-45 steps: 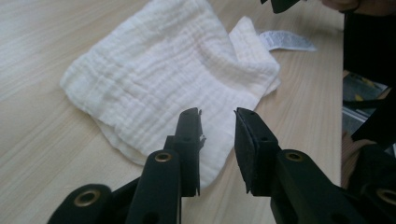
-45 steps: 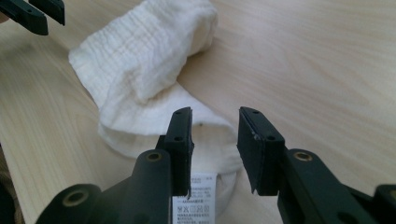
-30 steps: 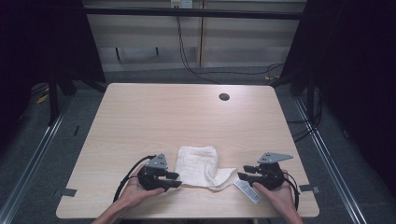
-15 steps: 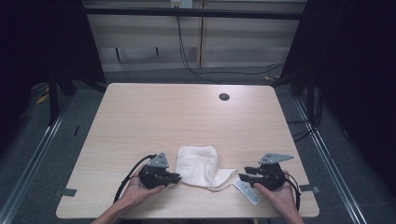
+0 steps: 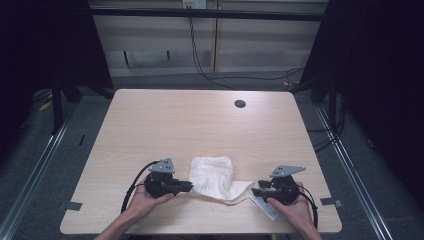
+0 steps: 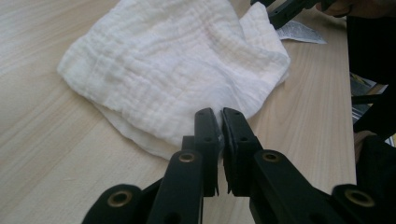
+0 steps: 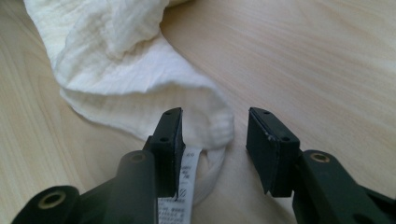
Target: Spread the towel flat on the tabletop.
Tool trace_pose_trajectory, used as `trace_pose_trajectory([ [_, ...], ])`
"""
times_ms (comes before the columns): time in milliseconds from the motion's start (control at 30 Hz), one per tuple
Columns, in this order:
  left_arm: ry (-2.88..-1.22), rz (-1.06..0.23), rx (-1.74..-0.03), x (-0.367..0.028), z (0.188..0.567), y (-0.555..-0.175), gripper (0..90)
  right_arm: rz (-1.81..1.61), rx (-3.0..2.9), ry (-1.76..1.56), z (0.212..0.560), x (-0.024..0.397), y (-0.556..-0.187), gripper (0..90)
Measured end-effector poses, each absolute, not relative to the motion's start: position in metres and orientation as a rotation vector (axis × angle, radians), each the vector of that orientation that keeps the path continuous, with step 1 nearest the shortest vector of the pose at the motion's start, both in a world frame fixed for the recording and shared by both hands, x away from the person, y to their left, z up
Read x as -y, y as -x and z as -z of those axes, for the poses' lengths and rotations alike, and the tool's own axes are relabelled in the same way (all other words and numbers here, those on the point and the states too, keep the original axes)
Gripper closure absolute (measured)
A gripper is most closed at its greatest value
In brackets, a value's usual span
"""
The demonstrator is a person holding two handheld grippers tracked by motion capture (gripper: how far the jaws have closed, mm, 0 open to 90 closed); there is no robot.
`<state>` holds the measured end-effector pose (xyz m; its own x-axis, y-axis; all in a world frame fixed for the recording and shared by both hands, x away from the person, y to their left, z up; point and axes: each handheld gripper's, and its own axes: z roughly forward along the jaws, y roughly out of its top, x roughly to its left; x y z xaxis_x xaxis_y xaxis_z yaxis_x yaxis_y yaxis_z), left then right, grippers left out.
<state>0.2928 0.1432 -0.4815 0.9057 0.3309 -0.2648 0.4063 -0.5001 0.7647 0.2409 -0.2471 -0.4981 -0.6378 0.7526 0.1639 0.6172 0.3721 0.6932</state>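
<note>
The pale wood tabletop (image 5: pixel 200 125) carries a crumpled white cloth (image 5: pixel 212 176) near its front edge, lying between the two grippers. The left gripper (image 5: pixel 187 186) sits at the cloth's left edge with its jaws pressed nearly together on a thin fold of the fabric, while the right gripper (image 5: pixel 255 190) stands with its jaws well apart — a rolled corner of the cloth lies between them, unclamped. A small printed care label (image 7: pixel 184 179) pokes out beside its left jaw — the smallest thing here.

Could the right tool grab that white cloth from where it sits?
Probably yes: the right tool is open, the white cloth has a corner lying between its jaws, and nothing blocks it.
</note>
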Motion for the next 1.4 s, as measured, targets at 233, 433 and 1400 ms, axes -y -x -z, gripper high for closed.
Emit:
trace_pose_trajectory([
  [233, -2.094, 0.084, -0.539, -0.151, 0.473, -0.295, 86.5, -1.102, -2.458, -1.192, 0.5, 0.24, -0.243, 64.3],
  [433, -2.063, 0.076, -0.567, -0.163, 0.469, -0.298, 86.6, -1.125, -2.504, -1.199, 0.5, 0.238, -0.24, 83.1],
  [1400, -1.891, -0.006, -0.596, -0.2, 0.427, -0.303, 87.1, -1.482, -2.355, -1.074, 0.423, 0.235, -0.262, 88.3],
])
